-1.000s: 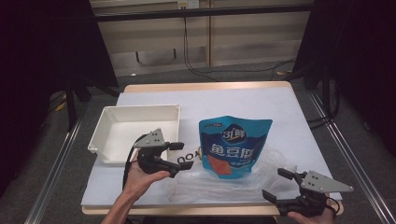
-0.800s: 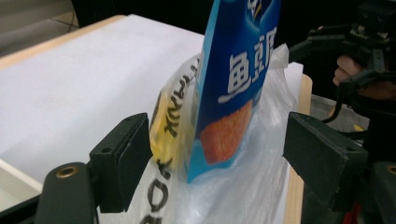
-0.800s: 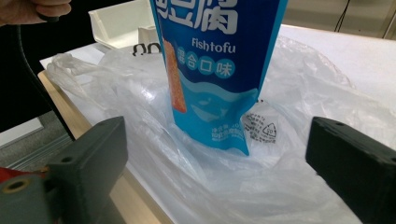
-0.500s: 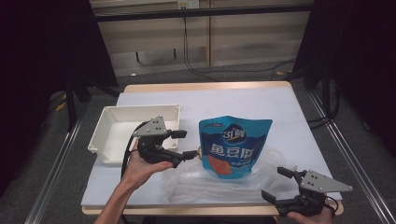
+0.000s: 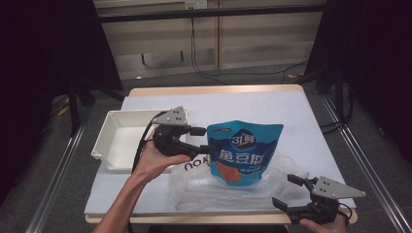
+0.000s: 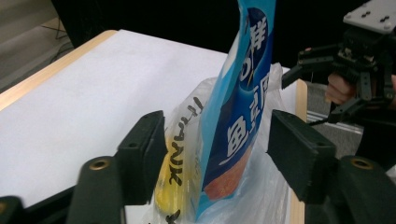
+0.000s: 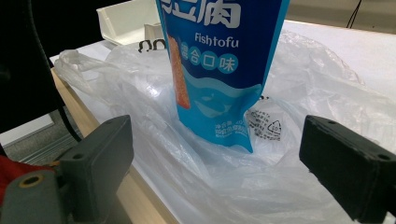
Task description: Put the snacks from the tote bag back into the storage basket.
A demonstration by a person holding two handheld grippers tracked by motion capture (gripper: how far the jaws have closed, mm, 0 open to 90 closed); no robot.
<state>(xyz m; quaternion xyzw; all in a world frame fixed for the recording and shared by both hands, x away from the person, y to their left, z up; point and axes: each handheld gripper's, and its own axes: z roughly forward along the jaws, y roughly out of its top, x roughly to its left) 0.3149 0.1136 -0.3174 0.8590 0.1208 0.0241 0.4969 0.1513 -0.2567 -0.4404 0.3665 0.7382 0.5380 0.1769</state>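
Jaws of the left tool (image 6: 210, 163) have just been closing around the blue pouch (image 5: 243, 150), not yet pinching; right tool (image 5: 299, 194) gapes empty beside the plastic bag (image 5: 204, 187).

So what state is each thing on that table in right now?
Blue pouch: upright, its foot in the plastic bag.
Plastic bag: crumpled, lying flat, mouth around the pouch's foot.
White tray: upright, nothing seen in it.
Left hand-held gripper: jaws have just been closing either side of the pouch's edge, not yet pressing.
Right hand-held gripper: open, holding nothing, at the table's near edge.
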